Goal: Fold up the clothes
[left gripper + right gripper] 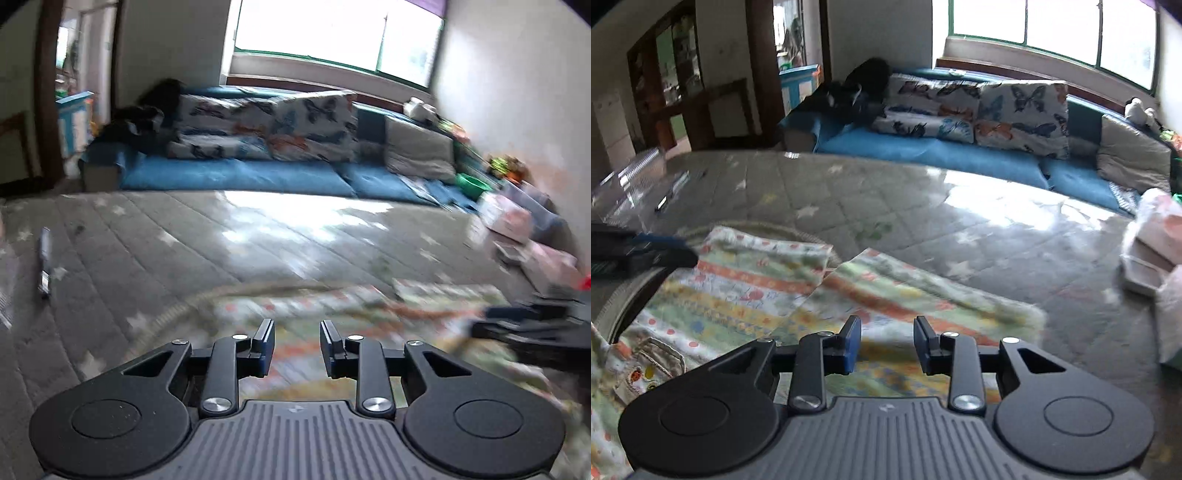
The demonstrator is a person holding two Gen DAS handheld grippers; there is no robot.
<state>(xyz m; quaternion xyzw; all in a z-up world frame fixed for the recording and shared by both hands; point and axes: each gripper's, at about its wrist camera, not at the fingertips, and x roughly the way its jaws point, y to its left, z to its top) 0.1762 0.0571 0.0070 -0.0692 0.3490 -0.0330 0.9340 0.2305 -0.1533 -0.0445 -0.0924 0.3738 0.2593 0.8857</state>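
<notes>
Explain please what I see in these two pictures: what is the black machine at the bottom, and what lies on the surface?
Each picture comes from a camera on a handheld two-finger tool that a person carries, looking forward along its fingers. One shows the left gripper, the other the right gripper. Both are open and hold nothing. Under them a colourful patterned garment lies spread on a grey quilted surface with stars. Behind it stands a blue sofa with butterfly cushions.
</notes>
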